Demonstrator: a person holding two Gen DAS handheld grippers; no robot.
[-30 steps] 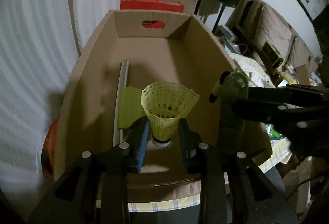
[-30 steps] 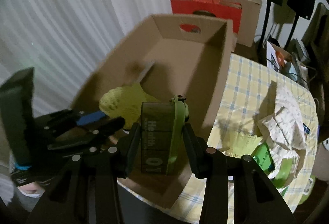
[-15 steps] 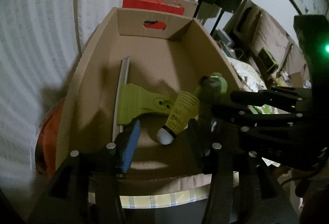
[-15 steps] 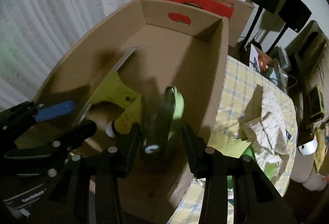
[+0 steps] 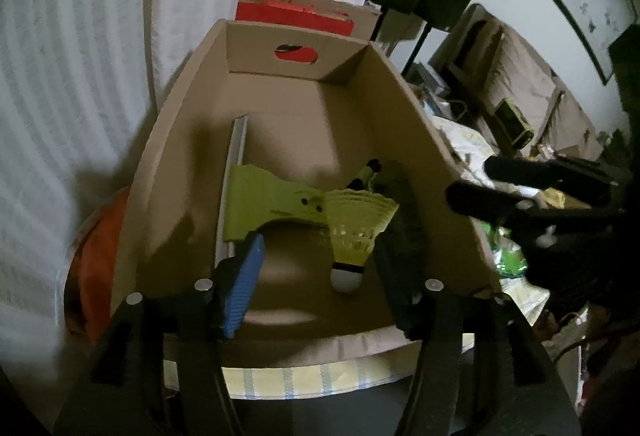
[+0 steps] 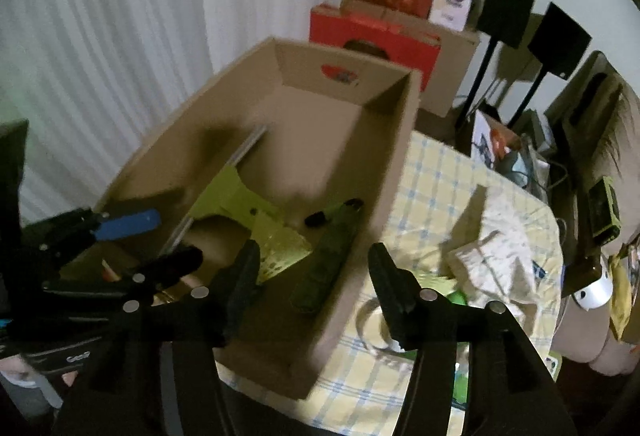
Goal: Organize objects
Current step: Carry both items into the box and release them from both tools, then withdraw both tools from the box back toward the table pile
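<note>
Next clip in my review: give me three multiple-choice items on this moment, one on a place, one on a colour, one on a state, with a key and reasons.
1. Where is the shuttlecock?
A. inside the cardboard box
B. on the checked tablecloth
C. clamped in a hand-held gripper

2. What colour is the pad on one finger of the left hand-held gripper?
A. red
B. blue
C. white

3. How does the right hand-held gripper stand?
A. shut on the dark green case
B. shut on the shuttlecock
C. jaws apart, nothing gripped

Key: A, it lies on the box floor, cork end toward the near wall; B, the pad shows blue in both views; C, the jaws are opening, with the case lying free in the box below.
</note>
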